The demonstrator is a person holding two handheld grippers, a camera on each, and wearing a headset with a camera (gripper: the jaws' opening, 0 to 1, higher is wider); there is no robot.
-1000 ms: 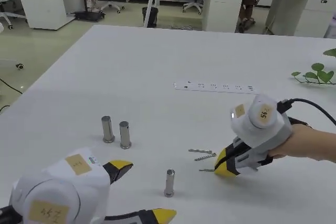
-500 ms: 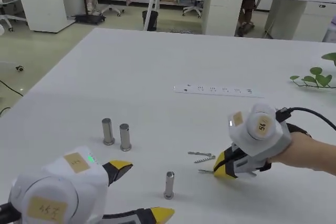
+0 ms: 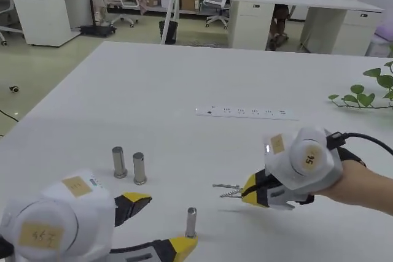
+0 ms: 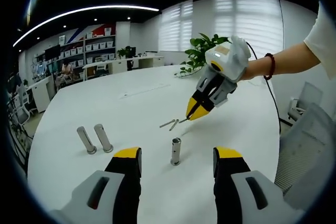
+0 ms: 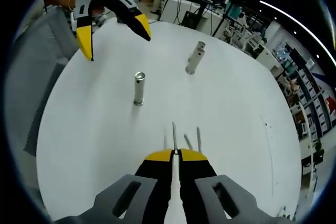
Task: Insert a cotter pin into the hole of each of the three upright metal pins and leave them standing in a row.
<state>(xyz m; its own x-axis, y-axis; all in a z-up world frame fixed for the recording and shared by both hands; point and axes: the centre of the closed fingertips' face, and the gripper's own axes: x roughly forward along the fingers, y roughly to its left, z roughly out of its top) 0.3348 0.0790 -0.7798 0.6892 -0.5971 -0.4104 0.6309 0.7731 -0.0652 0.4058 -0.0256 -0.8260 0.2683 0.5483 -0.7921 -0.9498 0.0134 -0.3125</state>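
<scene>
The right tongs point(image 5: 176, 153) are clenched on one cotter pin point(image 5: 174, 135), its shank jutting out past the tips, with two loose cotter pins point(image 5: 198, 139) on the surface point(image 3: 184, 90) just beside them. The left tongs point(image 3: 161, 222) are released, spread wide, and the nearest upright metal pin point(image 4: 176, 150) stands just ahead of their gap, untouched, with two more metal pins point(image 4: 94, 139) together off to one side. The step looks like threading that near pin: I would close the left tongs low on its body first, then bring the shank level with the cross-hole, too small to make out, and push straight so nothing topples.
</scene>
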